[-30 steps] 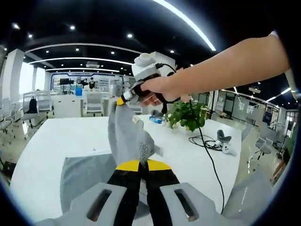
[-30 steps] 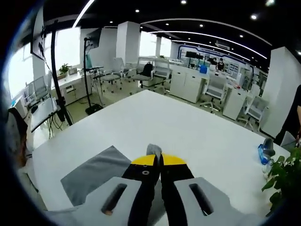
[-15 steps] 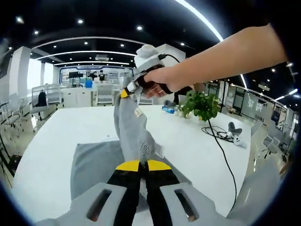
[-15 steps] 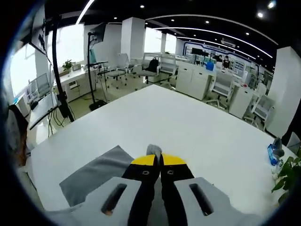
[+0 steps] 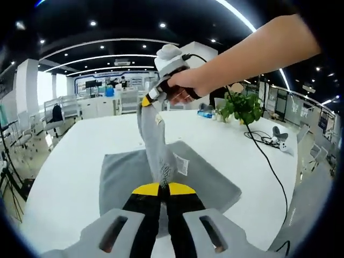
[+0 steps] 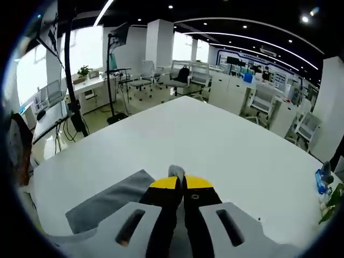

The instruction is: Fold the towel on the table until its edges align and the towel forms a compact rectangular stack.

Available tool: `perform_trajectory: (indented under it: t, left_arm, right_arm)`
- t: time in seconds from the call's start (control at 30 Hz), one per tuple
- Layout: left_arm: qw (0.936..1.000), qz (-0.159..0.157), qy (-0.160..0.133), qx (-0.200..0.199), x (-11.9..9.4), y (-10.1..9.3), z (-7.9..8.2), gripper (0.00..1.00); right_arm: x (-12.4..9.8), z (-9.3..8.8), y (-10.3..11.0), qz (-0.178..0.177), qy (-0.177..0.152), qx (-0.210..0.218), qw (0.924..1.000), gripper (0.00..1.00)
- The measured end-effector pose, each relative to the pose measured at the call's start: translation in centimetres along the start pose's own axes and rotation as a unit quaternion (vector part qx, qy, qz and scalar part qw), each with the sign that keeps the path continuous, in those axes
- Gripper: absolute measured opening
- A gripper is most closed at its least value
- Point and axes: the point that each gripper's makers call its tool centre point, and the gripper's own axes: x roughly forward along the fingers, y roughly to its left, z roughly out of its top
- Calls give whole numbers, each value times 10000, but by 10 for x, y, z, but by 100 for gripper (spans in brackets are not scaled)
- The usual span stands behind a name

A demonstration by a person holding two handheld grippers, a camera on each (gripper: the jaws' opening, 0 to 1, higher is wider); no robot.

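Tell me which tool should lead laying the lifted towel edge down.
Right tool: it holds its towel corner high over the table, so it must travel. Left tool grips low, near the flat part.

The towel (image 5: 161, 156) is looking like soft matt grey cloth, finely textured. The table (image 6: 215, 140) is showing a smooth white top with a faint sheen. The left gripper (image 5: 163, 189) is wearing matt yellow-and-black plastic jaws.

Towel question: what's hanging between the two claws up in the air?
In the left gripper view, a lifted band of the grey towel stretches between the left claw and the right claw.
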Motion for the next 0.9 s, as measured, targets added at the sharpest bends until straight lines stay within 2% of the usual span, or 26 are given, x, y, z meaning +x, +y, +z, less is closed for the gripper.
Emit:
perform_trajectory:
  t: [0.13, 0.43, 0.57, 0.63, 0.9]
  left_arm:
    - [9999, 60, 85, -13, 0, 9, -8, 3]
    - [9993, 203, 284, 112, 3, 25, -32, 3]
    - [9991, 223, 346, 139, 2, 29, -36, 3]
    - [9989, 247, 375, 138, 1, 31, -37, 3]
    - [9967, 471, 631, -179, 2, 43, -69, 3]
  right_arm:
    - [4, -4, 8, 7, 0, 20, 10000, 1]
    - [29, -14, 26, 15, 4, 33, 10000, 1]
    - [32, -18, 28, 24, 52, 67, 10000, 1]
    - [43, -20, 32, 55, 42, 112, 9999, 1]
    - [53, -31, 45, 215, 37, 117, 9997, 2]
